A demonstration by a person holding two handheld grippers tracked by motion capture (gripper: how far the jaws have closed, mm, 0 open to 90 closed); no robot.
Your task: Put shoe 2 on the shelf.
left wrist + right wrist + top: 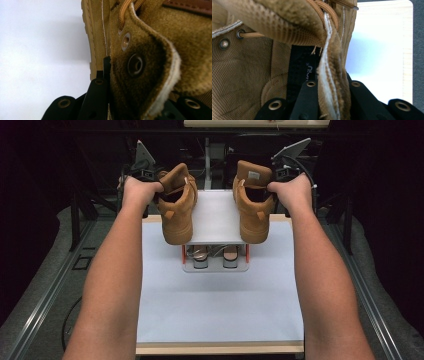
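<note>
High view: two tan suede lace-up ankle boots, the left boot (177, 205) and the right boot (252, 202), hang in the air side by side over the far end of the white table (220, 305), flanking a small grey two-tier shoe rack (216, 220); this looks like the carrying step, and the next move calls for lowering both soles level onto a shelf. Left gripper (106, 72) and right gripper (332, 82) each have their black jaws clamped tight on a boot's collar edge.
</note>
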